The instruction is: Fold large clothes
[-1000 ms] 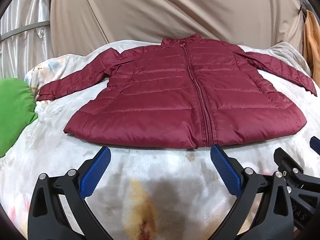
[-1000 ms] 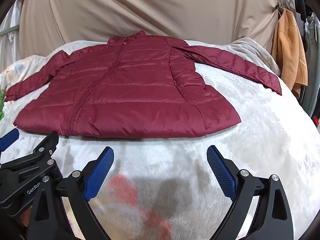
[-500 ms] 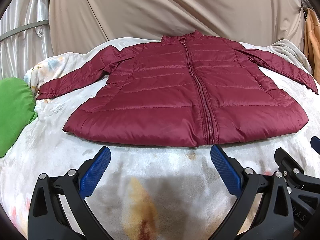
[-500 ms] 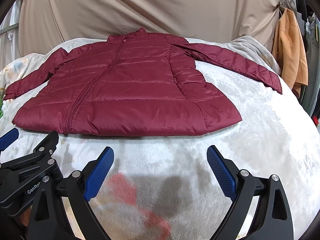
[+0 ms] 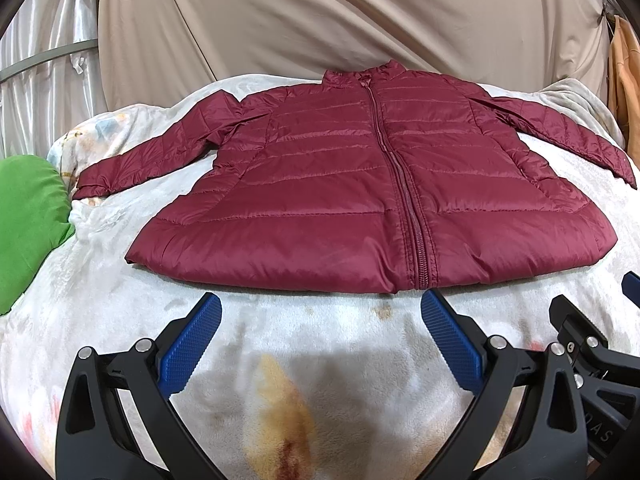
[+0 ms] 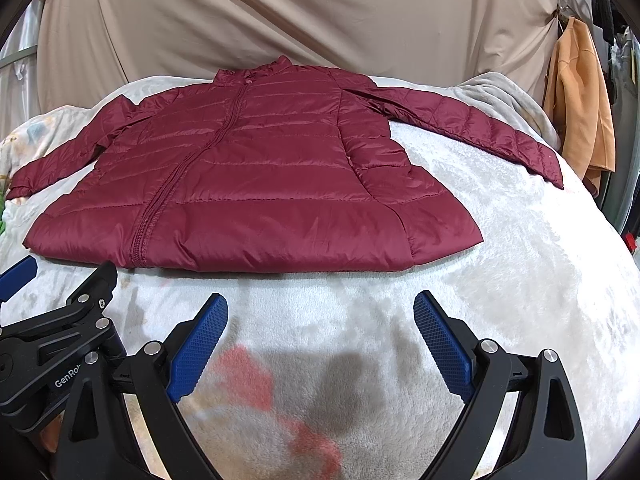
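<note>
A maroon quilted puffer jacket (image 5: pixel 360 184) lies flat, front up and zipped, on a white fleece blanket (image 5: pixel 120 300), with both sleeves spread out to the sides. It also shows in the right wrist view (image 6: pixel 256 184). My left gripper (image 5: pixel 320 320) is open and empty, just short of the jacket's hem near the zipper. My right gripper (image 6: pixel 320 316) is open and empty, just short of the hem under the jacket's right half. The two grippers sit side by side, each showing at the edge of the other's view.
A green cushion (image 5: pixel 28 220) lies at the blanket's left edge. A beige sheet (image 5: pixel 320 20) hangs behind the jacket. An orange garment (image 6: pixel 580 100) hangs at the far right. The blanket (image 6: pixel 540 280) curves down at the right.
Both grippers have moved a little closer to the jacket and slightly higher, so the jacket looks larger. Both stay open. The jacket has not moved.
</note>
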`<move>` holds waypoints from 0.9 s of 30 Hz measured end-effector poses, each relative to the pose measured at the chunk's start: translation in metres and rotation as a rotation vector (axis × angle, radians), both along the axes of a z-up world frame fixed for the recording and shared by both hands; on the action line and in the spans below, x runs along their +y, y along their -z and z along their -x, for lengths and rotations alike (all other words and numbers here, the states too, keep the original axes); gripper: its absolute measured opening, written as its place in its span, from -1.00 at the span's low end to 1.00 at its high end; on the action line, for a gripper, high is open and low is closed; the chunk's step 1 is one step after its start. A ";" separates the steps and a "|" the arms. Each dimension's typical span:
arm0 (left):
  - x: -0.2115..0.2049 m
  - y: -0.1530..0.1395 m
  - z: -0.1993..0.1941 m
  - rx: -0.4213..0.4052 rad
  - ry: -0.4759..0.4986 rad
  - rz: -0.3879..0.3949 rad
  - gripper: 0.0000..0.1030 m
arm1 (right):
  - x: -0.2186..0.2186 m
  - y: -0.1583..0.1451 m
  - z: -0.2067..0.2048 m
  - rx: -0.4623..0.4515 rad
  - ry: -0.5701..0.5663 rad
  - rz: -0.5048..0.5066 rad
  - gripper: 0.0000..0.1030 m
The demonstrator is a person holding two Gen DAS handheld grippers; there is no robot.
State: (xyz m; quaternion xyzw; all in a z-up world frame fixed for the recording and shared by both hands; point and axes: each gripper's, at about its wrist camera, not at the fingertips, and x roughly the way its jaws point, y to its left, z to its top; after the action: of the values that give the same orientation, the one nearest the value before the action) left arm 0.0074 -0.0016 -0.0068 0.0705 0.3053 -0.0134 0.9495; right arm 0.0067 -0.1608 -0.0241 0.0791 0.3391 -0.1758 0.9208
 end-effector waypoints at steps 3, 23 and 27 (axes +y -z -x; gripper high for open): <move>0.000 0.000 0.000 -0.001 0.000 0.000 0.90 | 0.000 0.000 0.000 0.000 0.000 0.000 0.79; 0.002 0.007 0.000 0.009 -0.002 -0.004 0.90 | 0.001 0.000 -0.001 0.002 0.001 0.002 0.79; 0.003 0.008 0.001 0.011 -0.002 -0.004 0.90 | 0.002 0.000 -0.001 0.002 0.001 0.003 0.79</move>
State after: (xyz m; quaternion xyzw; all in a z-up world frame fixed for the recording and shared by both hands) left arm 0.0066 0.0011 -0.0151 0.0720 0.3106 -0.0122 0.9477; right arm 0.0073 -0.1589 -0.0241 0.0774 0.3397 -0.1768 0.9205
